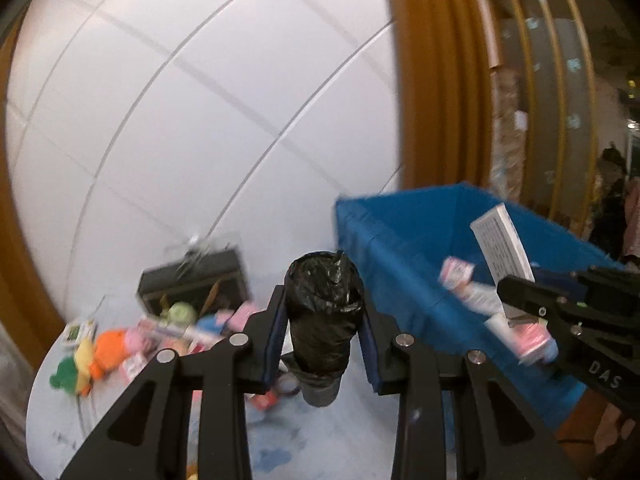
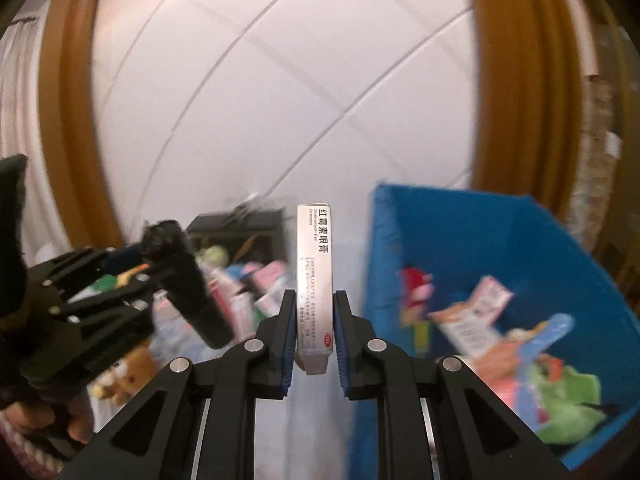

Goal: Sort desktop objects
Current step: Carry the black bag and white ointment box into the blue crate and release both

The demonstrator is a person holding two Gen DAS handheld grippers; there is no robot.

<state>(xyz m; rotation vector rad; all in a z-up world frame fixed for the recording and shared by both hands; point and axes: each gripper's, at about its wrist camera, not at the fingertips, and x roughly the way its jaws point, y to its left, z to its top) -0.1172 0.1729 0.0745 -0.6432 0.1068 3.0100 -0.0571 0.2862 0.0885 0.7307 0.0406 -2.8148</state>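
My left gripper (image 1: 323, 302) is shut on a black roll wrapped in crinkled plastic (image 1: 322, 320), held upright above the white table (image 1: 352, 432). In the right wrist view the same roll (image 2: 188, 280) slants in the left gripper (image 2: 160, 268) at the left edge. My right gripper (image 2: 315, 300) is shut on a slim white ointment box with printed text (image 2: 315, 272), which stands up between the pads. Seen from the left wrist, this box (image 1: 502, 246) and the right gripper (image 1: 510, 300) hang over the blue bin (image 1: 400, 240).
The blue bin (image 2: 520, 232) on the right holds plush toys and small packets. A black box (image 1: 196, 276) with toys stands at the back. Loose plush toys and packets (image 1: 104, 352) lie on the table's left. A white panelled wall with a brown frame rises behind.
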